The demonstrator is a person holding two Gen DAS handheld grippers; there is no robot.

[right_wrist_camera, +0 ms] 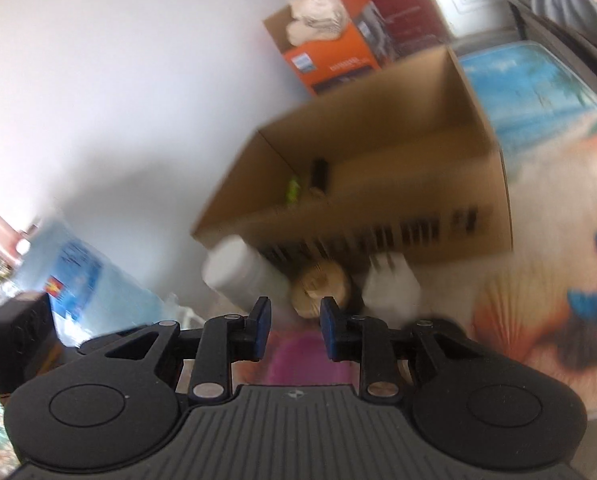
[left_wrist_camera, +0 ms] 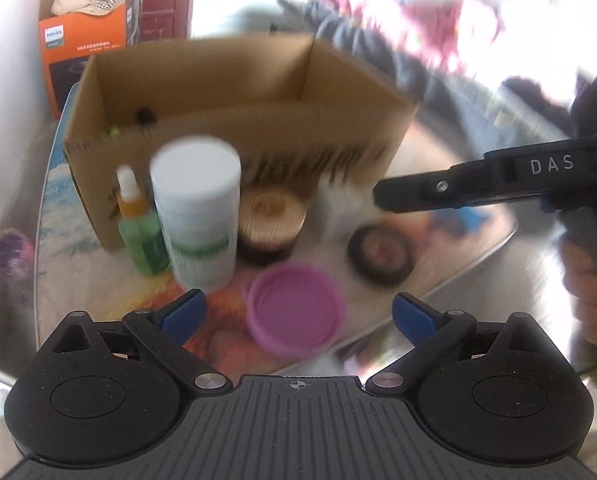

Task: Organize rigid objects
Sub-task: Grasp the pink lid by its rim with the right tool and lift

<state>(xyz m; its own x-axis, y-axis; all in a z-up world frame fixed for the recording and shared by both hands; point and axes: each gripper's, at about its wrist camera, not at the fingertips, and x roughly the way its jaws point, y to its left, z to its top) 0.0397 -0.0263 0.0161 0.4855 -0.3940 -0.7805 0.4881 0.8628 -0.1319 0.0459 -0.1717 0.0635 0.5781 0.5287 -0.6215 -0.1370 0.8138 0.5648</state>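
Observation:
An open cardboard box [left_wrist_camera: 234, 132] stands on the patterned table. In front of it are a small green dropper bottle [left_wrist_camera: 140, 232], a tall white bottle [left_wrist_camera: 196, 216], a wood-lidded jar [left_wrist_camera: 270, 220], a dark round compact [left_wrist_camera: 380, 254] and a pink round tub [left_wrist_camera: 294, 314]. My left gripper [left_wrist_camera: 296, 304] is wide open just above the pink tub, touching nothing. My right gripper [left_wrist_camera: 378, 196] comes in from the right, side-on, over the compact. In the right wrist view my right gripper [right_wrist_camera: 295, 320] shows a narrow bare gap, with the jar [right_wrist_camera: 318, 288] and the white bottle [right_wrist_camera: 242, 276] just beyond.
An orange carton [left_wrist_camera: 86, 28] stuffed with cloth stands behind the box by the wall. Clothes [left_wrist_camera: 378, 40] are heaped at the back. A hand [left_wrist_camera: 582, 276] holds the right gripper's grip. A large water jug [right_wrist_camera: 86, 280] and a black device [right_wrist_camera: 14, 340] sit off the table's edge.

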